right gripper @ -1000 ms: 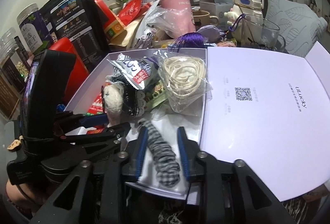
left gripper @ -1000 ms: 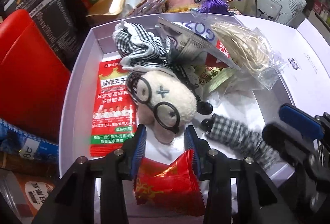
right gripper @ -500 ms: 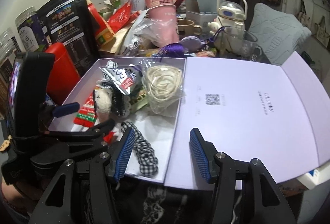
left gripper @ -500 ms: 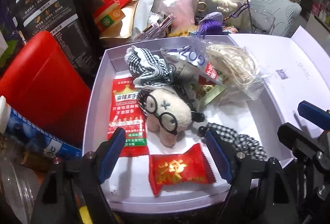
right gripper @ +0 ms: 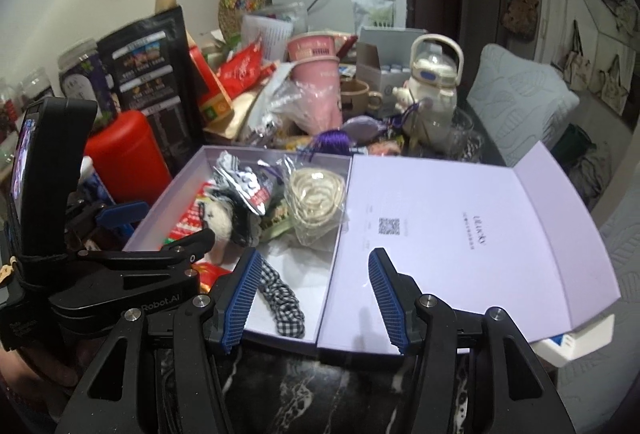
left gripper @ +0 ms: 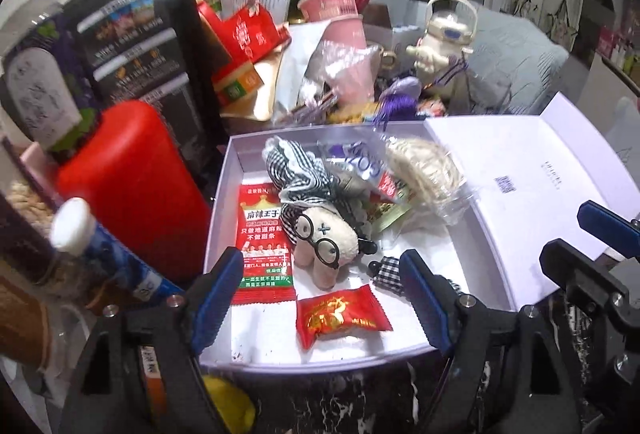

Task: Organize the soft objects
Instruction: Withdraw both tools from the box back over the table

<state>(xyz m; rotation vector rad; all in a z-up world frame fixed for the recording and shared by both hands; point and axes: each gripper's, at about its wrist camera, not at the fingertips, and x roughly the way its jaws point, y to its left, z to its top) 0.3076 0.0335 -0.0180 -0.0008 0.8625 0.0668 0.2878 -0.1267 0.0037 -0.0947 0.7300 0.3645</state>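
An open lilac box (left gripper: 224,218) (right gripper: 168,206) holds a plush sheep with glasses (left gripper: 326,238), a red candy packet (left gripper: 340,314), a checked fabric band (right gripper: 282,302) (left gripper: 386,272), a red snack sachet (left gripper: 264,234), a bag of cream cord (right gripper: 316,198) (left gripper: 424,170) and a silver pouch (left gripper: 360,162). My left gripper (left gripper: 316,298) is open and empty, above the box's near edge. My right gripper (right gripper: 314,300) is open and empty, over the box's near right corner. The box lid (right gripper: 460,234) lies open to the right.
A red canister (left gripper: 136,186) and a blue bottle (left gripper: 100,258) stand left of the box. Behind it are black snack bags (right gripper: 152,70), pink cups (right gripper: 316,70), a cream toy kettle (right gripper: 434,78), a purple tassel (right gripper: 336,140). A grey cushion (right gripper: 524,102) lies at the right.
Both grippers have opened wide and pulled back toward me. The red candy packet and the checked band, held a second ago, now lie free in the box.
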